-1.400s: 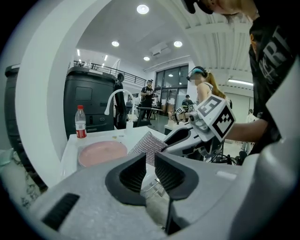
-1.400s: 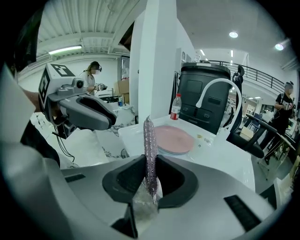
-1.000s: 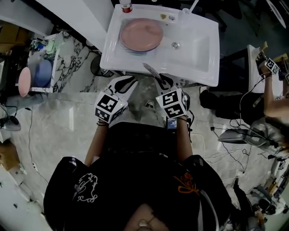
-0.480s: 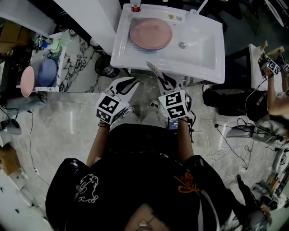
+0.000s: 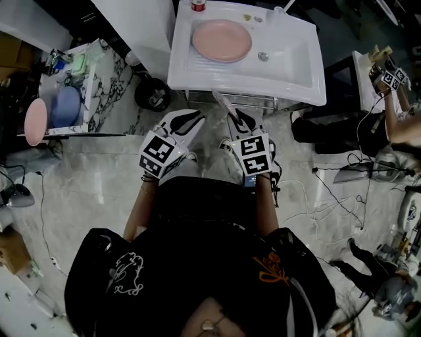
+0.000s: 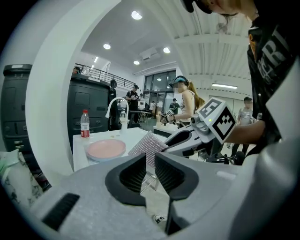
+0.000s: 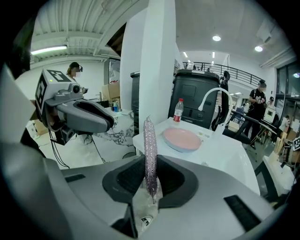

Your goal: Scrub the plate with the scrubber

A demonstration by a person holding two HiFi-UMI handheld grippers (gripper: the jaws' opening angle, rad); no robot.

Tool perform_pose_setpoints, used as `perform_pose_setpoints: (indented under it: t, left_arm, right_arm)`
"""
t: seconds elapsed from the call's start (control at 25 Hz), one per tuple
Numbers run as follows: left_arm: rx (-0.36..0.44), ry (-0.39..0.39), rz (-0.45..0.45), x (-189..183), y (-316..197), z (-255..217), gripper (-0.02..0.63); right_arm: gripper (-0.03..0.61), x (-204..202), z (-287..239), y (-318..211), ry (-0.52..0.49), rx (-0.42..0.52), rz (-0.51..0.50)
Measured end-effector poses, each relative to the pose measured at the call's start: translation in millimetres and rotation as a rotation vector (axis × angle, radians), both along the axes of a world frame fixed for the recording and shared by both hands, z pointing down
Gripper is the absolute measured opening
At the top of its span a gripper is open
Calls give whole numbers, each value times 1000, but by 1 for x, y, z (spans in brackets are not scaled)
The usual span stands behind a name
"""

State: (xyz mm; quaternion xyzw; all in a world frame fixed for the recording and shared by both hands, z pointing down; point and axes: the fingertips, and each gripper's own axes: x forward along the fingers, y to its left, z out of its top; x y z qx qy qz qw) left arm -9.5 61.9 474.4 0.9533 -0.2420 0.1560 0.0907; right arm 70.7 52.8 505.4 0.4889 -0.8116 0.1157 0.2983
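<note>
A pink plate (image 5: 222,39) lies in the left part of the white sink (image 5: 289,66), also in the left gripper view (image 6: 106,149) and the right gripper view (image 7: 182,139). My right gripper (image 5: 238,120) is shut on a silvery mesh scrubber (image 5: 222,103), which stands edge-on between its jaws (image 7: 150,150). It hangs over the floor just short of the sink's front edge. My left gripper (image 5: 189,121) is beside it, jaws nearly together with nothing between them (image 6: 149,161). The left gripper view shows the scrubber (image 6: 149,146) flat-on.
A red-capped bottle (image 5: 198,6) stands on the sink's back rim and a white faucet (image 7: 213,101) to its right. A side shelf with a blue bowl (image 5: 66,105) is at the left, a black bin (image 5: 152,94) under the sink, cables (image 5: 342,191) at the right.
The sink and plate have slid up and to the right in the head view and look a little smaller. Both grippers keep their pose, the scrubber still held.
</note>
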Motion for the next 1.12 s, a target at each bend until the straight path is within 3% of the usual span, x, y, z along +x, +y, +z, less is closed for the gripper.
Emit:
perform_pose_setpoints:
  t: [0.52, 1.12]
  left_arm:
    - [25, 22, 65, -23, 26, -4, 66]
    - [42, 35, 70, -27, 28, -9, 66]
  right_arm:
    - [77, -30, -1, 31, 17, 11, 41]
    - [77, -36, -4, 36, 54, 17, 30]
